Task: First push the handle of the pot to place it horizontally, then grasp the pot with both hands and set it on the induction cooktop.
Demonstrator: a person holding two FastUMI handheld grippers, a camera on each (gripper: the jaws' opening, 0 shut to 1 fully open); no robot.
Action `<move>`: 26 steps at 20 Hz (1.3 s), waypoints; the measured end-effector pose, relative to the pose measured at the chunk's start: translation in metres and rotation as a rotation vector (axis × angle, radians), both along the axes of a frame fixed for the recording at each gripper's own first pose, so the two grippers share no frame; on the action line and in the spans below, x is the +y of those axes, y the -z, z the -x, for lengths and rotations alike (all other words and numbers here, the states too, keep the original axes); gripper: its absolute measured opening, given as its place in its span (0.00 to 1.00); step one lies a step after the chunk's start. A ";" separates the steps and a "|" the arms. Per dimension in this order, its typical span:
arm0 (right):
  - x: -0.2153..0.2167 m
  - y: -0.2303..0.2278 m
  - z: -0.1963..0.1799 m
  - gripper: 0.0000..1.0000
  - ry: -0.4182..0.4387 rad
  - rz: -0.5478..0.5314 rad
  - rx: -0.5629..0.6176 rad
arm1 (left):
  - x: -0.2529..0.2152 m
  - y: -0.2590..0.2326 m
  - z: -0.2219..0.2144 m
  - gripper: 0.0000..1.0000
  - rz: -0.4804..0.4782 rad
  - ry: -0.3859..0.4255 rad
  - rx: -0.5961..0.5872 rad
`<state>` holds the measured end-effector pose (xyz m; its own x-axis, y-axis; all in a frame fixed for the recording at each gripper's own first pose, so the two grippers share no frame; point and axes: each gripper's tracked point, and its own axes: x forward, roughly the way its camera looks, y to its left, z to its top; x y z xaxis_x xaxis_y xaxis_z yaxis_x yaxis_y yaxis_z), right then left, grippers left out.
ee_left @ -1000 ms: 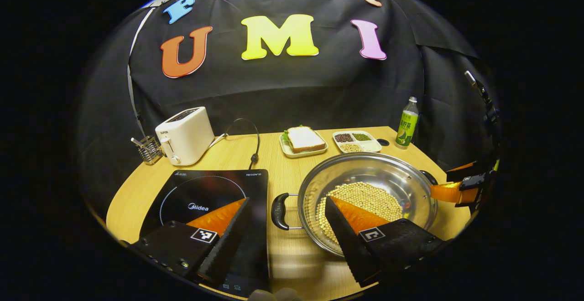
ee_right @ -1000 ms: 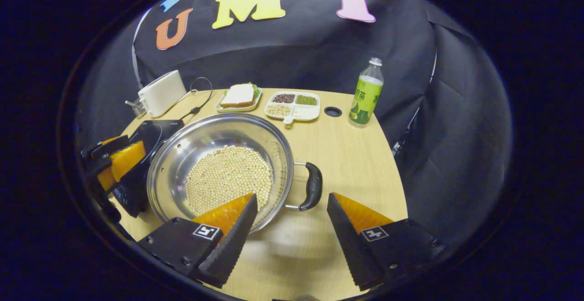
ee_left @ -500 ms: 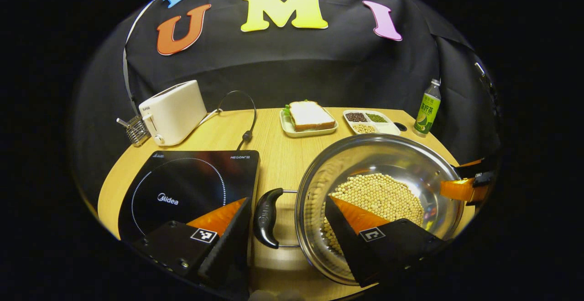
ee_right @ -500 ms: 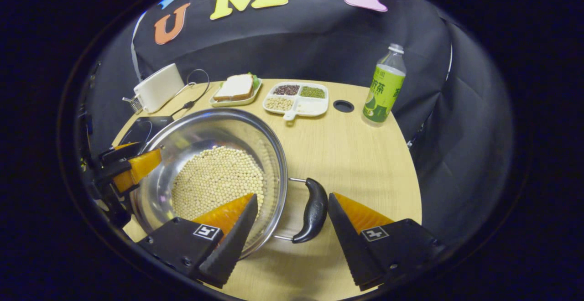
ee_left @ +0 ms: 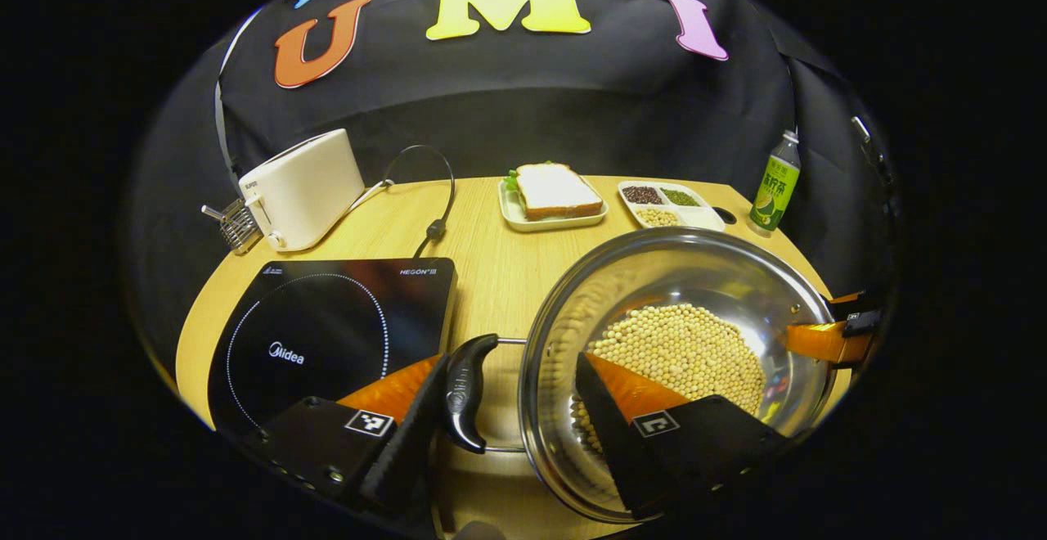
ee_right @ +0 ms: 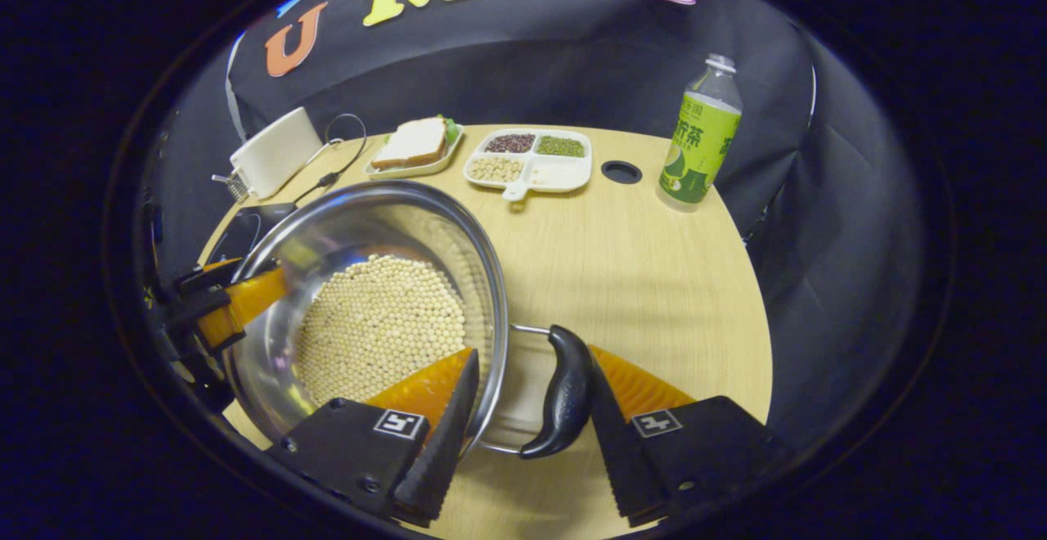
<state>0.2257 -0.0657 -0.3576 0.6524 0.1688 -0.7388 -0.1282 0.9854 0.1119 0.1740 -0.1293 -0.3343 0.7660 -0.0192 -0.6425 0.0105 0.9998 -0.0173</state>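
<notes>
- Both hand-held grippers have been advanced: left hand-held gripper and right hand-held gripper, jaws parted, straddle the pot handles and rim.
- Bare bench is seen right of the pot; the induction cooktop lies just left.

A rounded light-wood bench stands before the draped black cloth wall; a small round hole, perhaps a cable port, pierces its top.

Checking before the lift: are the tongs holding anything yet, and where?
Nothing is clamped yet. Each set of tongs, left and right, straddles one black side handle of the pot, one finger over the beans inside, jaws still open.
</notes>
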 end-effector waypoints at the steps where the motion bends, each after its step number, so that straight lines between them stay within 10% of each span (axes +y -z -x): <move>1: 0.000 0.000 0.001 0.73 0.010 0.000 0.013 | -0.001 0.000 0.000 0.72 0.006 -0.001 0.004; 2: -0.001 0.001 0.002 0.70 0.021 0.005 0.026 | -0.001 0.002 -0.001 0.58 0.011 0.000 0.017; 5: -0.001 0.001 0.002 0.66 0.035 0.022 0.052 | 0.001 0.005 0.000 0.82 -0.001 -0.001 0.049; 9: -0.003 -0.004 0.004 0.60 0.045 0.027 0.057 | -0.002 0.001 0.006 0.63 0.024 -0.018 0.078; 11: -0.004 -0.012 0.008 0.59 0.048 0.029 0.047 | -0.001 -0.002 0.009 0.73 0.036 -0.016 0.079; 26: 0.052 -0.078 0.048 0.59 0.070 0.011 -0.025 | 0.063 -0.066 0.032 0.63 0.028 0.005 -0.029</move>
<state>0.1778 -0.0138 -0.2794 0.6805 0.1138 -0.7239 -0.0614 0.9933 0.0984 0.1415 -0.0665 -0.2681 0.7840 -0.0409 -0.6194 0.0167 0.9989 -0.0448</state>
